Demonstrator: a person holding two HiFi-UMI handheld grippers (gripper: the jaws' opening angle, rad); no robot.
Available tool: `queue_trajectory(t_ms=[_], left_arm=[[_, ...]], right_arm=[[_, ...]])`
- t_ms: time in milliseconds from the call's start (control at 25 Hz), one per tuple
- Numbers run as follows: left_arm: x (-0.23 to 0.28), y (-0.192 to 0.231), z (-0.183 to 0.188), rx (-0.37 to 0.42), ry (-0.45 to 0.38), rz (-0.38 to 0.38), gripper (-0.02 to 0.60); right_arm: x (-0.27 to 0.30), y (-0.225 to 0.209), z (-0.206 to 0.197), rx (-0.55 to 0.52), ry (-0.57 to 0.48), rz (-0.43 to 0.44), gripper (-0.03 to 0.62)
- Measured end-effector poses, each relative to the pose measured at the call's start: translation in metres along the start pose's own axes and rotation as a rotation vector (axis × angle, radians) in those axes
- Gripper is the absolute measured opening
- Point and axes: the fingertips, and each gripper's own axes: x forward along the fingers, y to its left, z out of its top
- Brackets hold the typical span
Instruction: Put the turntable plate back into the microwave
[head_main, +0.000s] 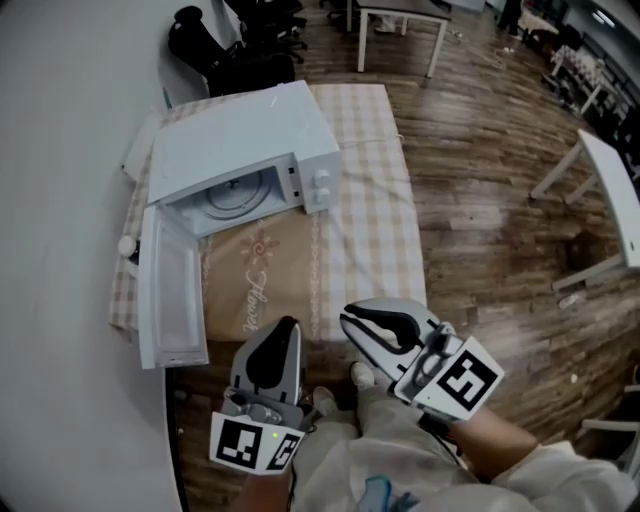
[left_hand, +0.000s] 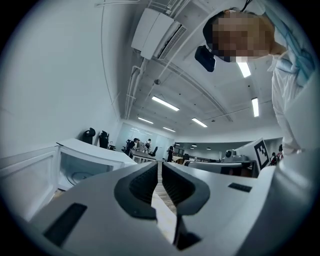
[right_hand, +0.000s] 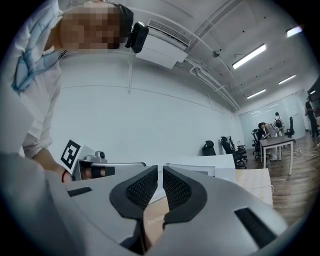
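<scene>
The white microwave (head_main: 240, 150) stands on the table with its door (head_main: 170, 290) swung wide open to the left. The round glass turntable plate (head_main: 238, 192) lies flat inside the cavity, and it shows again in the left gripper view as the plate (left_hand: 80, 176). Both grippers are held back close to the person's body, off the table's near edge and well apart from the microwave. My left gripper (head_main: 288, 322) is shut with nothing in it, as the left gripper (left_hand: 160, 165) view confirms. My right gripper (head_main: 345, 318) also has its jaws together, holding nothing.
A checkered cloth (head_main: 370, 230) covers the table, with a beige mat (head_main: 260, 280) in front of the microwave. Wooden floor lies to the right, with white desks (head_main: 600, 190) and office chairs (head_main: 215, 40) beyond. A white wall runs along the left.
</scene>
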Motion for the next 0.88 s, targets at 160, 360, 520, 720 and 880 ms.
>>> queue_trajectory(t_ms=[160, 360, 520, 720, 880], left_arm=[[-0.004, -0.025, 0.009, -0.01, -0.007, -0.061, 0.028], [-0.012, -0.049, 0.011, -0.048, 0.006, -0.099, 0.028], [-0.02, -0.054, 0.018, -0.069, 0.002, -0.119, 0.028], [-0.032, -0.046, 0.025, -0.076, -0.006, -0.1, 0.028], [-0.036, -0.038, 0.031, -0.063, -0.006, -0.087, 0.028]], right_arm=[[-0.012, 0.002, 0.017, 0.024, -0.016, 0.013, 0.054], [-0.022, 0.006, 0.033, 0.047, -0.024, 0.043, 0.055], [-0.027, 0.012, 0.041, 0.094, -0.036, 0.074, 0.052], [-0.031, 0.019, 0.04, 0.121, -0.028, 0.097, 0.049], [-0.031, 0.021, 0.044, 0.141, -0.033, 0.118, 0.048]])
